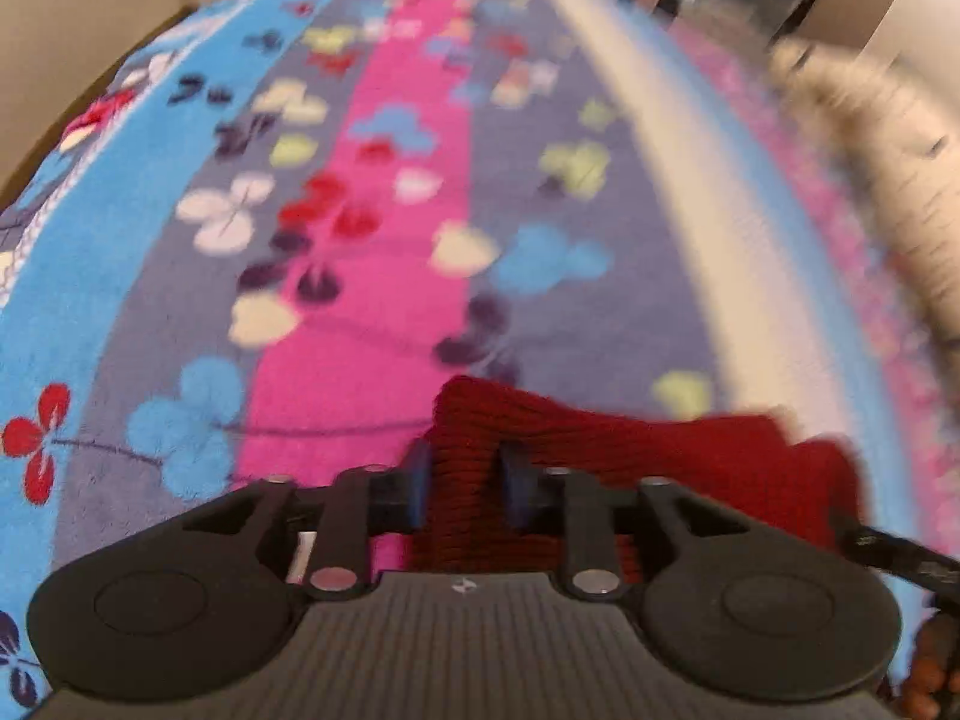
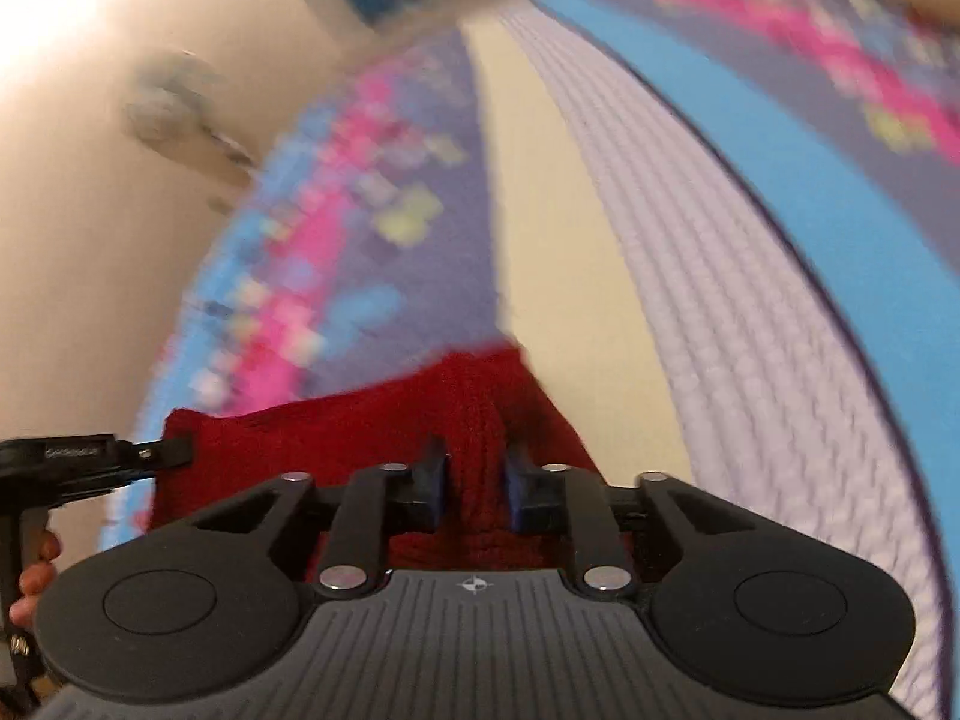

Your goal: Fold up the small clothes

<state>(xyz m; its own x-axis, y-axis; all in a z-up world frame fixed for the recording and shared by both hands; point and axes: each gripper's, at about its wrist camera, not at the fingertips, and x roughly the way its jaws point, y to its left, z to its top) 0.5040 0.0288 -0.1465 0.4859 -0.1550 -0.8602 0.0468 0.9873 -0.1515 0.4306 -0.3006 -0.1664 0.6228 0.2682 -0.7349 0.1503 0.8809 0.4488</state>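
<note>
Dark red knit, and both grippers have hold of it. In the left wrist view the red garment (image 1: pixel 600 468) bunches at the six o'clock side of the picture, a thick ribbed fold of it pinched between the blue pads (image 1: pixel 419 489) of the left gripper (image 1: pixel 462 486); the jaws are clenched on that fold, cloth filling the gap from pad to pad. The rest of the piece trails off toward four o'clock, where it meets the black tip of the right gripper (image 1: pixel 888 552) coming in from the edge. A hand (image 1: pixel 927 672) shows at five o'clock, low in the corner.

Under it all lies a bright blanket (image 1: pixel 390 210) with blue, grey-purple and pink stripes and clover shapes in white, yellow, red and blue. A pale fuzzy thing (image 1: pixel 870 168) sits at two o'clock on the blanket, too blurred to name.

Over to the right wrist view: same story. The right gripper (image 2: pixel 477 489) grasps a raised ridge of the red garment (image 2: pixel 360 420), blue pads (image 2: pixel 437 492) squeezed in on either side. The cloth stretches out to nine o'clock, where the left gripper (image 2: pixel 120 456) has its tip on the far corner, and fingers (image 2: pixel 36 576) of the hand holding it peek in at eight o'clock. The blanket (image 2: pixel 810 210) sweeps from twelve to four o'clock, a cream band and a ribbed lilac band beside the blue stripe. A cream wall (image 2: pixel 90 240) fills ten o'clock. Much of this view is smeared with blur.
</note>
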